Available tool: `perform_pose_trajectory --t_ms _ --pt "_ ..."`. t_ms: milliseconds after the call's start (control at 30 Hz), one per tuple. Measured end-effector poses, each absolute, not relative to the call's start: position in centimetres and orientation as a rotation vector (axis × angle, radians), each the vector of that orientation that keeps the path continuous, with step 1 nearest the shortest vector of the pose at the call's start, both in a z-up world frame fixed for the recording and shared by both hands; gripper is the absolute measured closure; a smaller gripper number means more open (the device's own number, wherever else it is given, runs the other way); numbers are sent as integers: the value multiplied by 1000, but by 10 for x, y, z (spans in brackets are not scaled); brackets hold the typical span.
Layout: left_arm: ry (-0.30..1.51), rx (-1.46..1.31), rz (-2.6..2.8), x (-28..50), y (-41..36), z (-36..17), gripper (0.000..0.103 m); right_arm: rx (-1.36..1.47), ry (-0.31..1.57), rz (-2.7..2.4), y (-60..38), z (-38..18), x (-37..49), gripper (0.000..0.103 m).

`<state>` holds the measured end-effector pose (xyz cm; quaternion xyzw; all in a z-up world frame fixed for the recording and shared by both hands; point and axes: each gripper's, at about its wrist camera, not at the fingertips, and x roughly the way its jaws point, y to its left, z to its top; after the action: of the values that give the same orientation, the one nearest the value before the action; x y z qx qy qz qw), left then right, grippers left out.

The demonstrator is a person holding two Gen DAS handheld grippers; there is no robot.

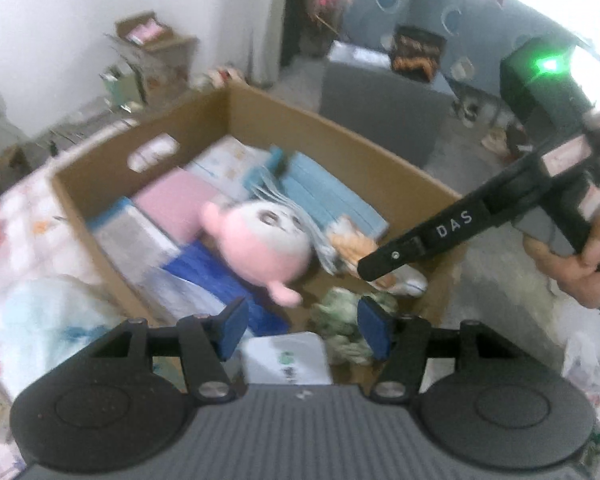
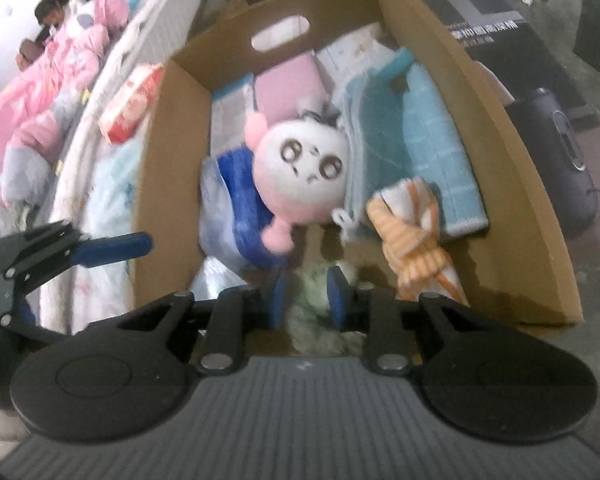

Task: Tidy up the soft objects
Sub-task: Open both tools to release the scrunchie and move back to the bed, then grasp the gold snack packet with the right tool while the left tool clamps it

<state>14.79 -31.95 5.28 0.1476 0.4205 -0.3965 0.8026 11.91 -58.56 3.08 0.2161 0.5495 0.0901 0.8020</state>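
An open cardboard box (image 1: 100,216) (image 2: 512,184) holds a pink and white plush toy (image 1: 260,240) (image 2: 304,176), which lies on folded blue towels (image 2: 440,148), a pink pack and a blue bag. An orange striped cloth (image 2: 416,236) and a pale green fluffy thing (image 1: 340,308) (image 2: 312,300) lie at the near end. My left gripper (image 1: 303,330) hangs open over the box's near edge, nothing between its pads. My right gripper (image 2: 308,300) (image 1: 364,270) points down into the box, jaws narrowly apart, and the green thing shows in the gap below them.
A bed with a pale checked cover (image 1: 28,240) and pink bedding (image 2: 52,80) runs along the box's left side. A red and white packet (image 2: 132,104) lies on it. A dark grey box (image 1: 380,116) and a black speaker (image 2: 556,152) stand on the floor to the right.
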Motion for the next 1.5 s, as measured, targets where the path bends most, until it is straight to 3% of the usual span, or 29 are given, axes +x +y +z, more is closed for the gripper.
perform_pose_trajectory --t_ms 133,367,467,800,1100,1500 --pt "825 260 -774 148 -281 70 37 554 1141 204 -583 36 126 80" --pt "753 129 -569 145 -194 75 26 498 1048 301 -533 73 121 67" --pt "749 91 -468 140 -158 65 26 428 1029 368 -493 89 126 62" --pt "715 85 -117 157 -64 27 26 322 1039 654 -324 107 212 60" --pt "805 -7 -177 222 -37 -23 30 242 1245 613 -195 36 326 60" --pt "918 -22 -211 258 -41 -69 33 209 1380 589 -158 -35 354 62"
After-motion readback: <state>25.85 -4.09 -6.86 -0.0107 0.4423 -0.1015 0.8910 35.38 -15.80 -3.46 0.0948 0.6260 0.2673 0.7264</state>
